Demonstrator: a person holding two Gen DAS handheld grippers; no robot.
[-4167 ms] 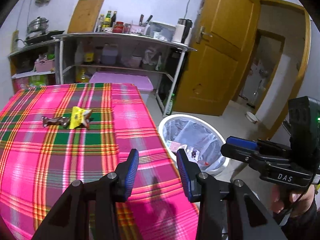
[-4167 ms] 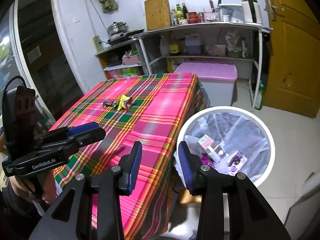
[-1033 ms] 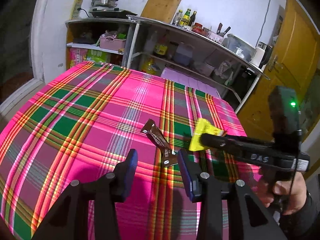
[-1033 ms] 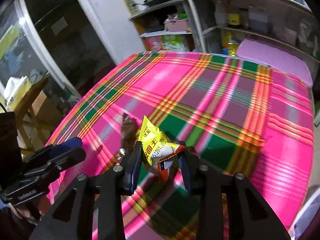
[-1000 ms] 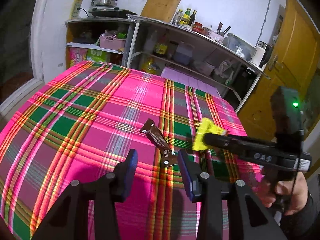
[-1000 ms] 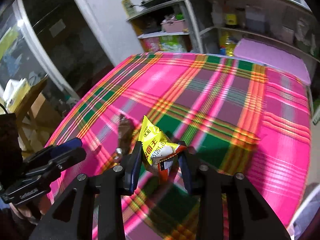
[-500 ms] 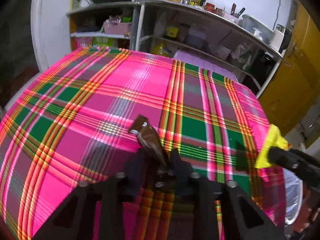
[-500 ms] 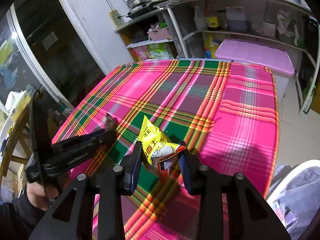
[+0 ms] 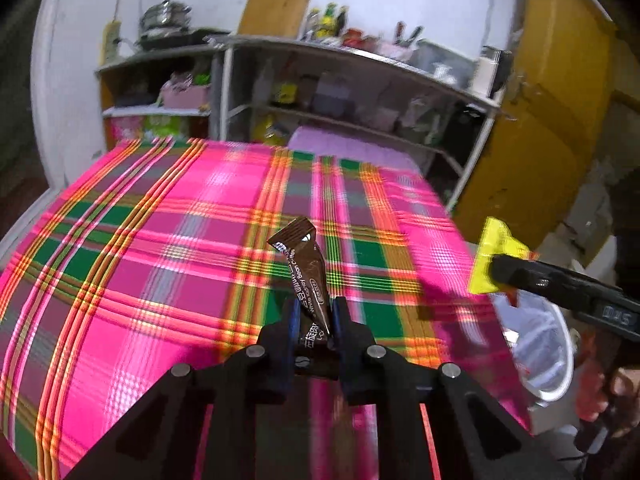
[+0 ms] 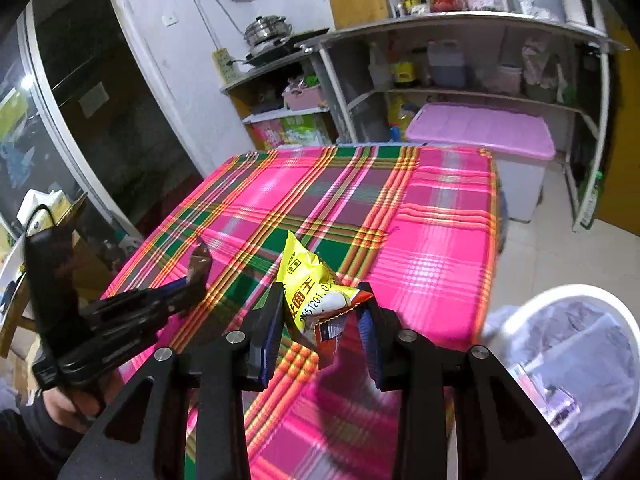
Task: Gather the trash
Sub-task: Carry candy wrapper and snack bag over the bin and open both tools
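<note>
A brown coffee sachet (image 9: 302, 256) stands up between the blue pads of my left gripper (image 9: 314, 312), lifted off the plaid tablecloth (image 9: 160, 240); the jaws are still closing on it. My right gripper (image 10: 324, 316) is shut on a crumpled yellow snack wrapper (image 10: 308, 280) above the cloth near the table's right side. In the left wrist view the right gripper (image 9: 494, 270) holds the yellow wrapper (image 9: 494, 246) beyond the table edge, above the white bin (image 9: 560, 360). In the right wrist view the left gripper (image 10: 196, 284) carries the brown sachet (image 10: 200, 262) at the left.
The white lined bin (image 10: 580, 292) stands on the floor by the table's right corner, with trash inside. Behind the table are metal shelves (image 10: 460, 92) full of kitchen goods and a purple-lidded box (image 10: 480, 128). A yellow door (image 9: 540, 140) is at the right.
My left gripper has closed on the brown sachet and lifted it from the cloth. The right gripper has carried the yellow wrapper rightward toward the table edge, and the bin has come into view.
</note>
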